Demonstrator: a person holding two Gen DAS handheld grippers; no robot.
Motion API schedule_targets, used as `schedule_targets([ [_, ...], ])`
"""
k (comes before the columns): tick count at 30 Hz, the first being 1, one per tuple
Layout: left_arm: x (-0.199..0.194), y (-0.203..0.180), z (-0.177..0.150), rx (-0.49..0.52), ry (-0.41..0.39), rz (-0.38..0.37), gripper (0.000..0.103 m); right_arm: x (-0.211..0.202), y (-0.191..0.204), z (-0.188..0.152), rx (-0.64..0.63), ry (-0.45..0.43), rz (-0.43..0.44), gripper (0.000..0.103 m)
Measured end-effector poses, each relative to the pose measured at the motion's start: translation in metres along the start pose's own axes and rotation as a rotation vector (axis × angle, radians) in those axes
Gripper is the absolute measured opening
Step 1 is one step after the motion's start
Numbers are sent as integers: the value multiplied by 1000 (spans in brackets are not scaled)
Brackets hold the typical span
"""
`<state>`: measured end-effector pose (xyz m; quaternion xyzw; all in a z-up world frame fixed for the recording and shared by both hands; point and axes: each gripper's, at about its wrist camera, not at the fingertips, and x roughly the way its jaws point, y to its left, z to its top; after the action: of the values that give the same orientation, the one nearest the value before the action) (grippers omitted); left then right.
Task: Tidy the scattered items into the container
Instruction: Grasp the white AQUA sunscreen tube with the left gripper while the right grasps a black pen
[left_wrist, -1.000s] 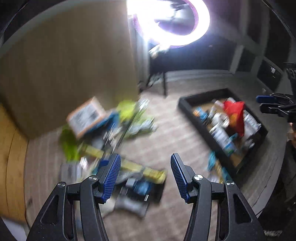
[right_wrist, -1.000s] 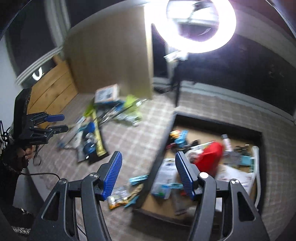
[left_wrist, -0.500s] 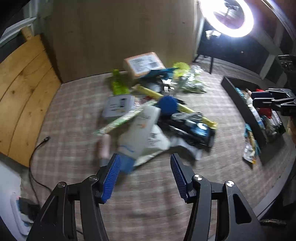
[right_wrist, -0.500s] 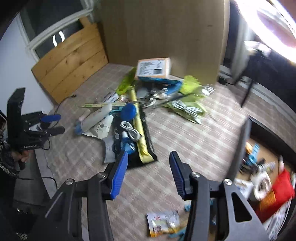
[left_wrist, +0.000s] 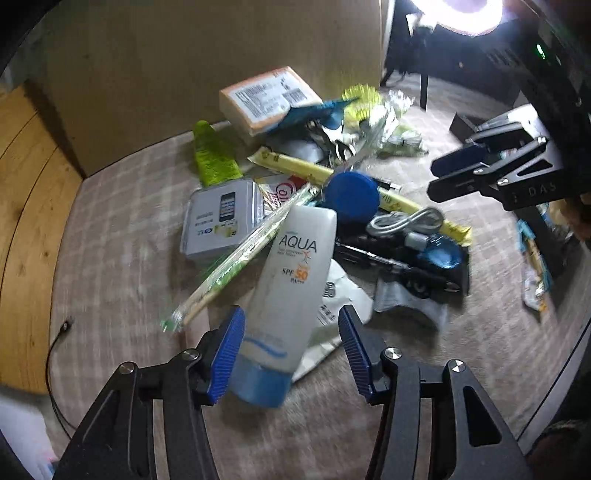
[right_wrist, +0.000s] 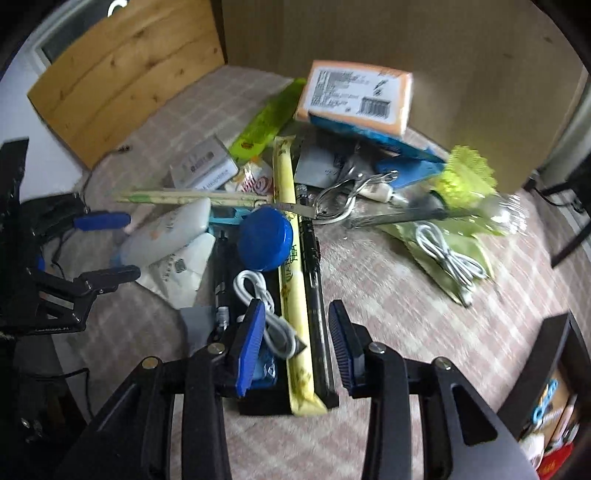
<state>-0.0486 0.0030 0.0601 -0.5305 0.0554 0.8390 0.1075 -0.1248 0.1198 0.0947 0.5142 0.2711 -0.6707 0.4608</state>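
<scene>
Blue-padded left gripper (left_wrist: 291, 345) points steeply down, jaws spread around the sunscreen tube (left_wrist: 293, 291), whose cap its finger partly hides. At three o'clock, right gripper (right_wrist: 297, 341), jaws just narrowing, still apart, straddles the yellow tea stick (right_wrist: 293, 280); contact unclear.

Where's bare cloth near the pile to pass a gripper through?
Bare cloth lies between the white cable packet and the black container, and left of the phone box toward the wooden board. The pile around the blue lid is crowded.

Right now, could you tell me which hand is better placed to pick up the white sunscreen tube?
Left. The left gripper already has its open fingers either side of the sunscreen tube, while the right gripper hangs over the yellow tea stick.
</scene>
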Motion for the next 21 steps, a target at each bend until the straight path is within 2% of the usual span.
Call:
schedule_targets([
  [3, 13, 0, 3, 16, 26, -10, 51, 18, 0, 4, -16, 40, -4, 35],
  [9, 32, -4, 9, 64, 56, 17, 51, 29, -5, 12, 4, 52, 26, 35],
  [17, 36, 4, 16, 31, 48, -23, 45, 46, -13, 21, 22, 89, 44, 34],
  [18, 36, 4, 15, 33, 45, -26, 44, 46, -15, 22, 30, 86, 51, 32],
  [19, 36, 4, 15, 33, 41, -30, 44, 46, -17, 23, 40, 80, 55, 26],
  [21, 34, 6, 13, 22, 36, -39, 44, 44, -19, 23, 44, 72, 48, 22],
])
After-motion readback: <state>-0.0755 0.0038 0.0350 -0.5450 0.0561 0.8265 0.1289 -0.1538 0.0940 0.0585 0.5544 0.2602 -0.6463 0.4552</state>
